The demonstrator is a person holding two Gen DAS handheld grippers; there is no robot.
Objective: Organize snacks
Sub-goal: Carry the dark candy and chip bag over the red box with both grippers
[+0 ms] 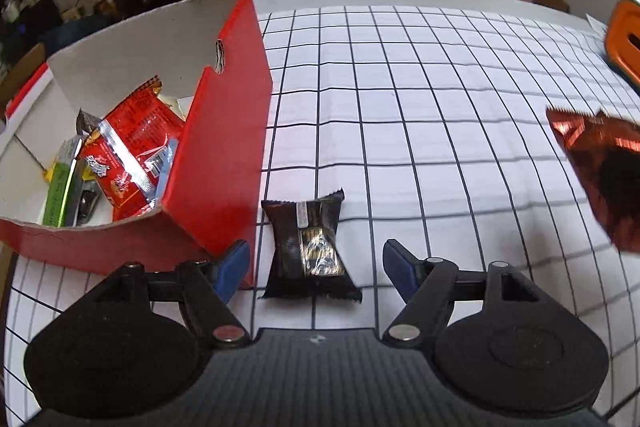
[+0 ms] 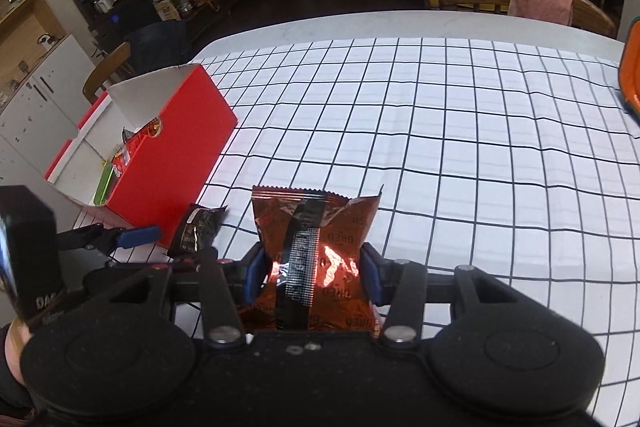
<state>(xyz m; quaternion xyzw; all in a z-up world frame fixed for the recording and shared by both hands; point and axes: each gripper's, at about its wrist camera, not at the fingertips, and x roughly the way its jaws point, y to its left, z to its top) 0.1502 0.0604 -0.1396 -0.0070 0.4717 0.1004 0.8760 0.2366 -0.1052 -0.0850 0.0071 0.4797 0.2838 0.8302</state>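
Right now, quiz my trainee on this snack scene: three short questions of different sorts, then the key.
1. True or false: the right gripper is shut on the copper foil packet.
2. Multiple choice: the black snack packet lies (A) inside the red box, (B) on the checked cloth between the left gripper fingers, (C) on the orange object.
3. Fill in: the left gripper's fingers are ____.

Key: 1 true; 2 B; 3 open.
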